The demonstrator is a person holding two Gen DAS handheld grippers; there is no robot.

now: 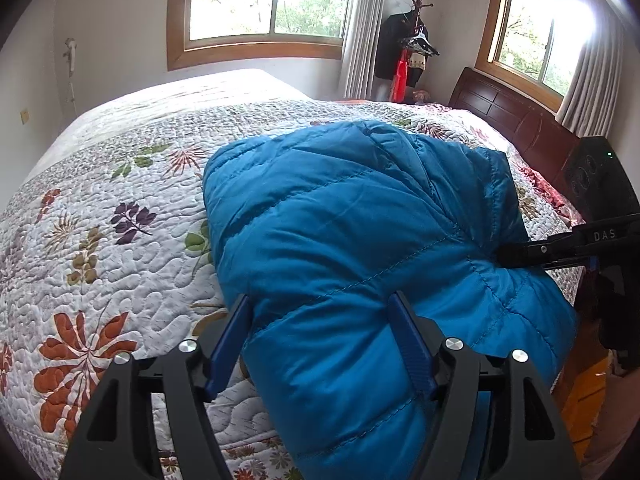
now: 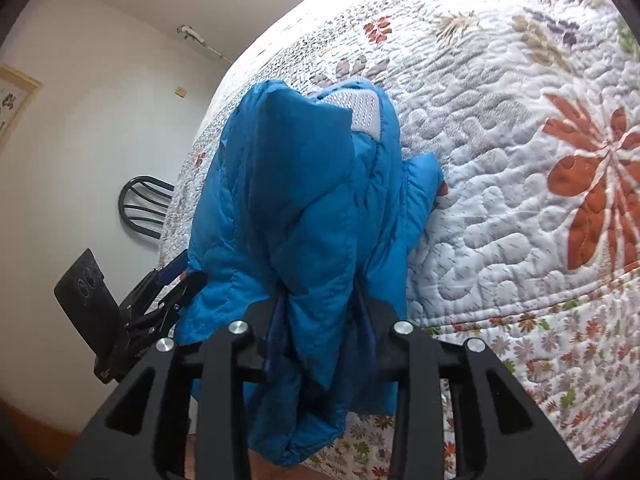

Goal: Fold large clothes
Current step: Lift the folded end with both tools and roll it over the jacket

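A blue puffer jacket [image 1: 340, 208] lies bunched in thick folds on the flowered quilt [image 1: 120, 200], near the bed's front edge. My left gripper [image 1: 322, 340] is closed around a fat fold of its near hem, one finger at the jacket's left edge and the other pressed into the padding. My right gripper [image 1: 504, 254] comes in from the right and pinches the fabric into a pucker. In the right wrist view the jacket [image 2: 296, 200] hangs gathered between the right gripper [image 2: 320, 316] fingers, a grey lining patch [image 2: 360, 108] shows at its far end, and the left gripper [image 2: 188, 280] holds the opposite corner.
The quilt [image 2: 520, 160] covers the whole bed. A dark wooden headboard [image 1: 504, 108] stands at the right, and a coat stand [image 1: 416, 40] with hanging clothes is in the far corner. A black chair [image 2: 144, 208] stands by the wall beyond the bed's edge.
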